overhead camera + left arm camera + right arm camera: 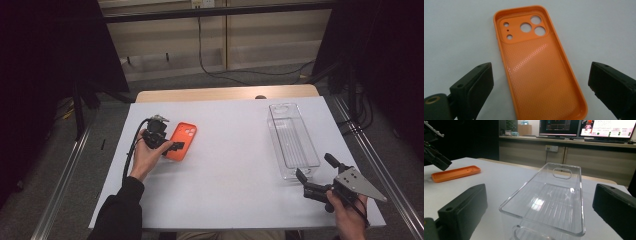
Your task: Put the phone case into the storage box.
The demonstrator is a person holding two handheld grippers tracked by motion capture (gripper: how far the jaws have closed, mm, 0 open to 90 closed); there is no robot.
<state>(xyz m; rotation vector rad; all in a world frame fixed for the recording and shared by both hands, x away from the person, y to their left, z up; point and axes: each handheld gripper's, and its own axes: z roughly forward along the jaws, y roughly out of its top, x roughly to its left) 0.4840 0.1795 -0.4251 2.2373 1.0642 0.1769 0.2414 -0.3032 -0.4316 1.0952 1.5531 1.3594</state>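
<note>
The orange phone case (539, 67) looks like soft plastic or silicone, its inner face finely dimpled and catching a glossy streak of light. The clear bin (549, 200) is hard, transparent plastic, shiny, with ribbed lines on its floor. The table (230, 165) has a smooth matt white top, and the left gripper (541, 82) has dull matt black plastic jaws.

My left gripper (172, 146) matte black, blocky jaws with small screw holes, brass-coloured ring at its base, black cable looping off it, black sleeve on my left arm, my right gripper (316, 176) black too, grey three-cornered plate with dark dots on top
</note>
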